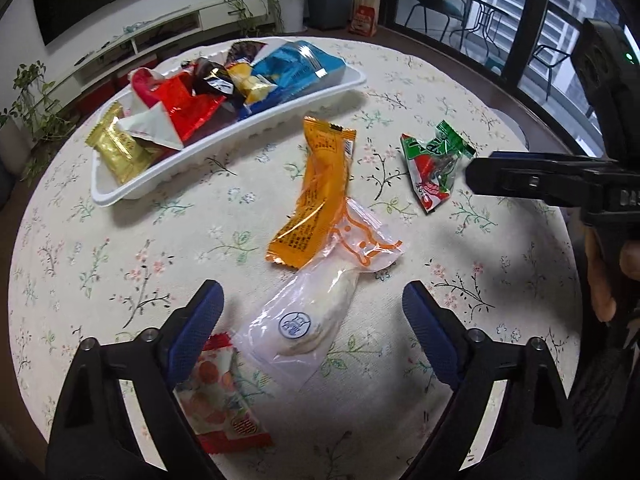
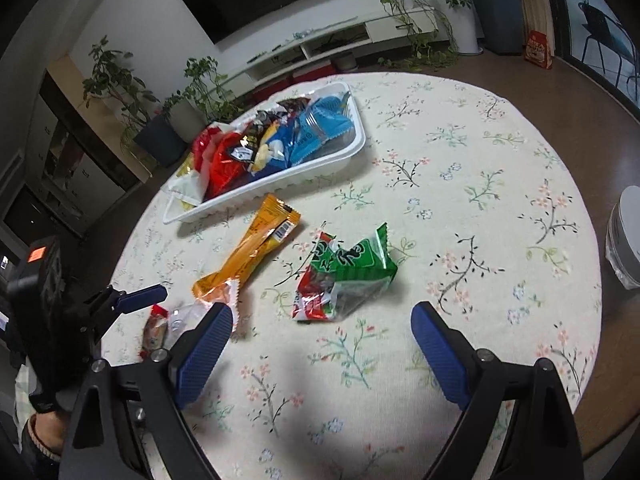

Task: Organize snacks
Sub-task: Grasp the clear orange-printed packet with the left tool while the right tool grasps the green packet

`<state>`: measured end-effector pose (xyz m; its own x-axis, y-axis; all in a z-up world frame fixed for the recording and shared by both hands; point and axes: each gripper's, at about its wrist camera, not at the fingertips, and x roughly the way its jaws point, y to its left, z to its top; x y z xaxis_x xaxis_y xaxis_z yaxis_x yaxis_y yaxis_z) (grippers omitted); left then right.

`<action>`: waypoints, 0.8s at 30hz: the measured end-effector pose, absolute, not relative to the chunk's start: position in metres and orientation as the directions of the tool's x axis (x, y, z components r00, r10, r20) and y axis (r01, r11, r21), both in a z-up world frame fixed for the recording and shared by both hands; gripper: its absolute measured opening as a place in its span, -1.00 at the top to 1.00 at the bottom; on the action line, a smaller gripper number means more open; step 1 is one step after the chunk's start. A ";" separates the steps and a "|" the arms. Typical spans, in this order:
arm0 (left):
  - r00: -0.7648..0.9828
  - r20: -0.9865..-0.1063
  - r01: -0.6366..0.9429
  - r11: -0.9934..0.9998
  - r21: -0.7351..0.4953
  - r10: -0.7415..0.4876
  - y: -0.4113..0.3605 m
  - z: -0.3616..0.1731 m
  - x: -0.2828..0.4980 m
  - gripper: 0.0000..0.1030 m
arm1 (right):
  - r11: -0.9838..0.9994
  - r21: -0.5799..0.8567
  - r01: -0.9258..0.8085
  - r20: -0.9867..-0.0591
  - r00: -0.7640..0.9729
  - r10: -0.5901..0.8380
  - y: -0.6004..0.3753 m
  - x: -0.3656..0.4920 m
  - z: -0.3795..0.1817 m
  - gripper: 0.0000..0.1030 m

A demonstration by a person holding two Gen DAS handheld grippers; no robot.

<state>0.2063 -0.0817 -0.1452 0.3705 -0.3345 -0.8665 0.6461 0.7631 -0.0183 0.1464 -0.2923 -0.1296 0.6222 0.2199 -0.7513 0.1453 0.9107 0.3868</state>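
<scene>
A white tray (image 1: 280,118) at the back left of the round table holds several snack packs; it also shows in the right wrist view (image 2: 352,152). On the cloth lie an orange pack (image 1: 320,192), a clear pack with a white bun (image 1: 320,312), a green and red pack (image 1: 434,164) and a small red and white pack (image 1: 218,396). My left gripper (image 1: 312,320) is open, its jaws either side of the bun pack. My right gripper (image 2: 322,340) is open just short of the green and red pack (image 2: 346,276). The orange pack (image 2: 256,248) lies to its left.
The table has a floral cloth (image 1: 120,264) and a rounded edge. A white bin (image 2: 626,236) stands off the table's right side. Plants, a TV bench and a window with chairs are behind.
</scene>
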 end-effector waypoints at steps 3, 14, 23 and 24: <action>0.362 -0.874 0.655 0.756 -0.010 -0.324 -0.087 -0.149 0.213 -0.56 | 0.914 0.377 0.153 -0.761 0.614 0.211 -0.293 0.156 -0.135 -0.80; 0.330 -0.891 0.684 0.729 -0.002 -0.312 -0.097 -0.158 0.219 -0.24 | 0.923 0.353 0.152 -0.776 0.599 0.198 -0.289 0.172 -0.143 -0.68; 0.331 -0.896 0.704 0.710 0.024 -0.298 -0.105 -0.159 0.218 -0.22 | 0.929 0.338 0.152 -0.782 0.594 0.188 -0.285 0.179 -0.143 -0.63; 0.329 -0.896 0.703 0.710 0.022 -0.298 -0.105 -0.160 0.219 -0.21 | 0.931 0.333 0.151 -0.783 0.594 0.184 -0.285 0.179 -0.143 -0.63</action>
<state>0.2186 -0.1052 -0.1595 0.3292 -0.2977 -0.8961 0.7035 0.7104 0.0225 0.1787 -0.2848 -0.1433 0.5939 0.1841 -0.7832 0.1507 0.9308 0.3331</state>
